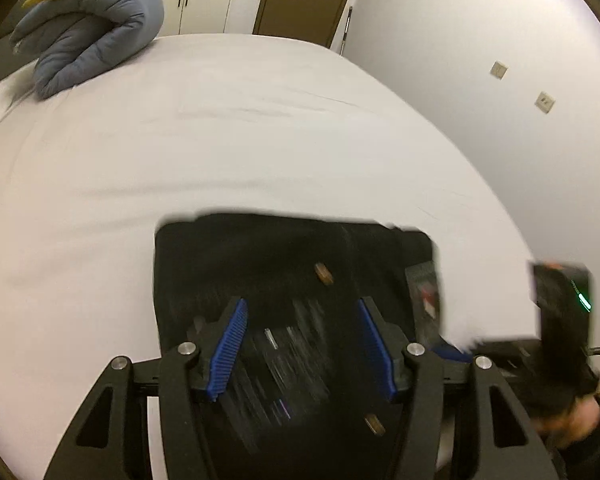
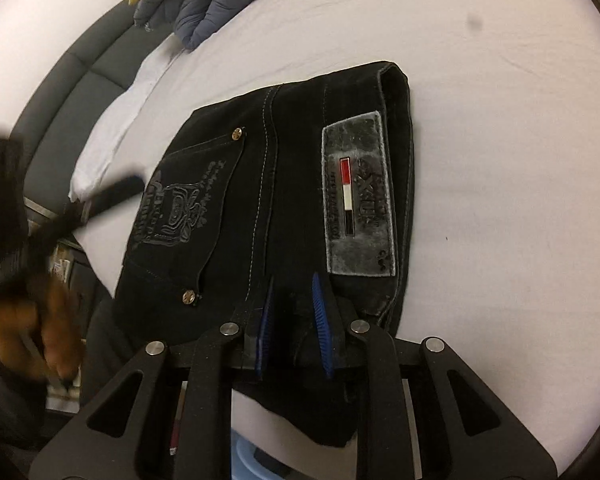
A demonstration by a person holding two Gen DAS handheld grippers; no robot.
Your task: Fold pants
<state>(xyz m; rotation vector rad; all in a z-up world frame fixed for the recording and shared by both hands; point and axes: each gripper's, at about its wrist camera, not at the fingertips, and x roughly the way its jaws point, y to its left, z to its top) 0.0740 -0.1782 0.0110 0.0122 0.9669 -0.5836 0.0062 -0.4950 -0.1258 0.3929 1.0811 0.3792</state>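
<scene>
The black jeans (image 2: 268,208) lie folded into a compact block at the near edge of the white bed (image 1: 260,120), leather waistband patch (image 2: 358,196) up. The left gripper (image 1: 300,344) hangs spread over them, gripping nothing, probably backing off. The right gripper (image 2: 292,320), at six o'clock of the patch, stands narrowly parted; dark cloth sits between the pads, but a pinch is unclear.
</scene>
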